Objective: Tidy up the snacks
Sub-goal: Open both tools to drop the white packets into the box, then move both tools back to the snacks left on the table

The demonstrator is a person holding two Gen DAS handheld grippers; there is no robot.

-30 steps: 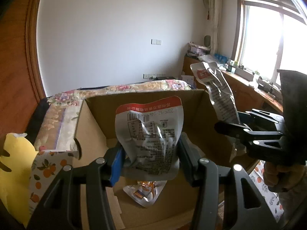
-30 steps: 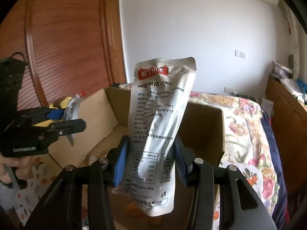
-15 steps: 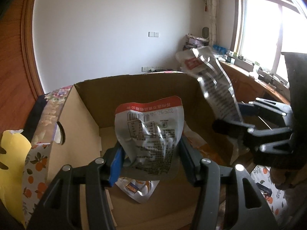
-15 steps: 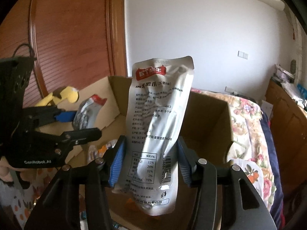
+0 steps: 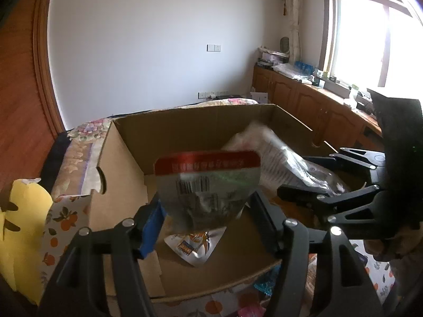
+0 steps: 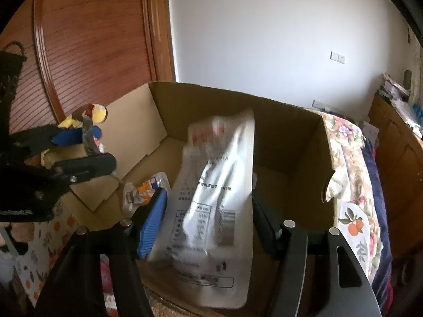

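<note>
An open cardboard box (image 5: 127,158) stands in front of both grippers; it also shows in the right wrist view (image 6: 290,121). My left gripper (image 5: 206,216) has its jaws spread; a blurred silver pouch with a red top band (image 5: 208,182) sits between them over the box. My right gripper (image 6: 208,219) is also spread around a blurred tall silver pouch (image 6: 219,185), which tilts into the box and shows in the left wrist view (image 5: 280,158). A small orange-printed pouch (image 5: 193,245) lies on the box floor, seen also in the right wrist view (image 6: 142,190).
The box rests on a fruit-print cloth (image 5: 66,219) by a floral bedspread (image 6: 351,158). A yellow plush toy (image 5: 21,227) is at the left. Wooden cabinets (image 5: 304,100) run under the window. A wooden door (image 6: 87,39) stands behind the box.
Both grippers have moved down over the box and their jaws have widened. Both pouches are now blurred and tipping into the box.
</note>
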